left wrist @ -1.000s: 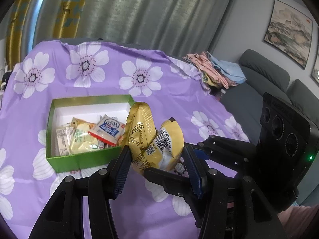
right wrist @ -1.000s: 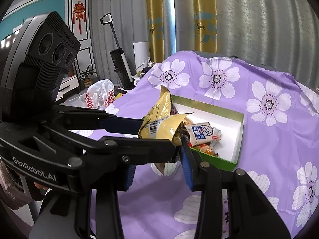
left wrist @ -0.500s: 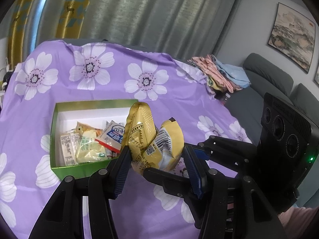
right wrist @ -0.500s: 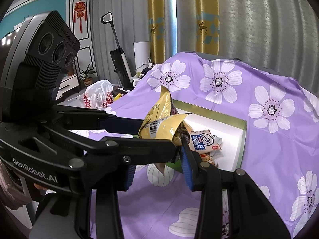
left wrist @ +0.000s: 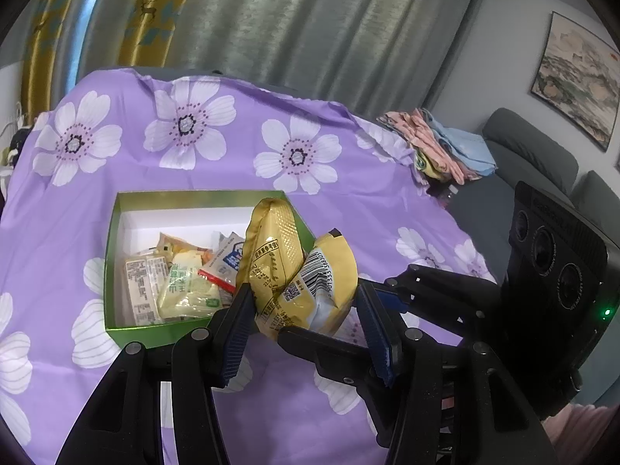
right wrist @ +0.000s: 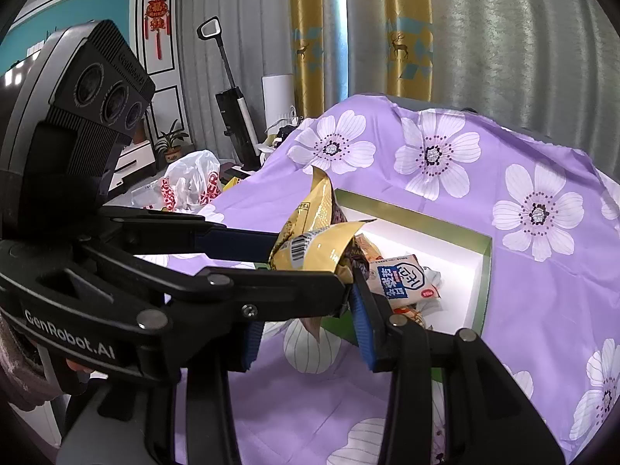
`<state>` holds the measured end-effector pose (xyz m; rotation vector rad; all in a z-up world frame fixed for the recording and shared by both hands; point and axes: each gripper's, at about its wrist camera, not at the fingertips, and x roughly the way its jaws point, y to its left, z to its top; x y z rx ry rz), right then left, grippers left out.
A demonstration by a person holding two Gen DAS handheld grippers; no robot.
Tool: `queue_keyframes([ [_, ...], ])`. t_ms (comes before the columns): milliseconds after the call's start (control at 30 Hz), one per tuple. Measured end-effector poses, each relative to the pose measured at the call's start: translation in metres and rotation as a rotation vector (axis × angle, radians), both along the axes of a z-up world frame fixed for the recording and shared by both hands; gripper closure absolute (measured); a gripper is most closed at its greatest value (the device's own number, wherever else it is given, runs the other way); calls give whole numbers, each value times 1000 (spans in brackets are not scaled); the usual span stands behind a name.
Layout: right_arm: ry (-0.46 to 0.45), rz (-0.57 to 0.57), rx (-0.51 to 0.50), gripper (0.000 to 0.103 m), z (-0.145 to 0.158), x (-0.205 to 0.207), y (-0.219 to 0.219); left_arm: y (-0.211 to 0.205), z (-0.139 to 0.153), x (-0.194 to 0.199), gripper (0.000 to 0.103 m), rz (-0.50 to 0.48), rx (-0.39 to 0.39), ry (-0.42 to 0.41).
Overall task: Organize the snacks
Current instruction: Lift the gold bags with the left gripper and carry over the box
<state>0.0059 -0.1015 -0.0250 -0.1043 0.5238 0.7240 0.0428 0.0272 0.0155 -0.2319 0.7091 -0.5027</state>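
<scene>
A purple flowered cloth (left wrist: 240, 162) covers the tabletop, with grey and gold curtains (left wrist: 271, 23) behind it. On the cloth sits an open green box (left wrist: 112, 240) holding several snack packets (left wrist: 182, 283). Just right of the box, above its near right corner, the left gripper (left wrist: 302, 310) has its fingers (left wrist: 236, 321) clamped on two yellow snack bags (left wrist: 294, 267), held upright in the air. The right gripper (right wrist: 306, 329) comes in from the right of the box, its fingers (right wrist: 364, 325) partly apart around the bags' lower end; whether they press on it I cannot tell. Farther right lie folded clothes (left wrist: 441, 147) and a grey sofa (left wrist: 542, 162).
</scene>
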Motion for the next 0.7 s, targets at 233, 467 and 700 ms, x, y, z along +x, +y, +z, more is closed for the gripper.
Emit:
queue_keyframes([
  [233,3,-1,2,62,-2,3,0,-1,-1,1,49,0,5,4],
  [467,7,-2,12,62,-4,6,-1,-5,-5,10,49,-5,19,10],
  [700,12,-5,26,62,-9,14,-6,-11,-6,17,49,-8,41,18],
])
